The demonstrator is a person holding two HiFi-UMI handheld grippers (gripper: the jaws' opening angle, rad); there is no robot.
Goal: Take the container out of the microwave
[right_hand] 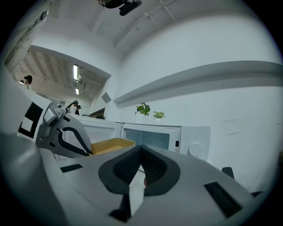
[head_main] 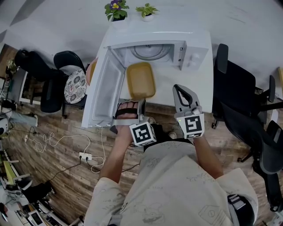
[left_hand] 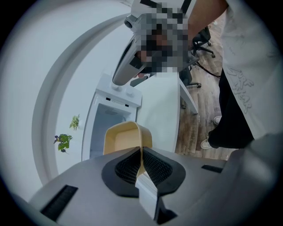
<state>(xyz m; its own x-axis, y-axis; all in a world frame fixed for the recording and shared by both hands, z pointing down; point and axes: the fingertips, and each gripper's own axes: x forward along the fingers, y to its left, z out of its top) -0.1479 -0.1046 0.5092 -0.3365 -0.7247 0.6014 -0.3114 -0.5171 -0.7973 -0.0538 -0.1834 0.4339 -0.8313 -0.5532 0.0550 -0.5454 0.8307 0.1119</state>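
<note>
Microwave (head_main: 194,56) sits on white desk (head_main: 204,90), door (head_main: 106,88) swung open to the left. Yellow container (head_main: 140,79) is out of the cavity, held in the air just in front of the opening, beside the open door.

Left gripper (head_main: 140,101): fingers narrow, pinched on the container's near rim; the thin yellow wall shows between the pads in the left gripper view.

Right gripper (head_main: 179,88): just right of the container, not touching it. Fingers together, nothing between them, aimed at the microwave front.

Two potted plants (head_main: 116,9) behind the microwave. Office chairs (head_main: 239,101) stand right of the desk.
</note>
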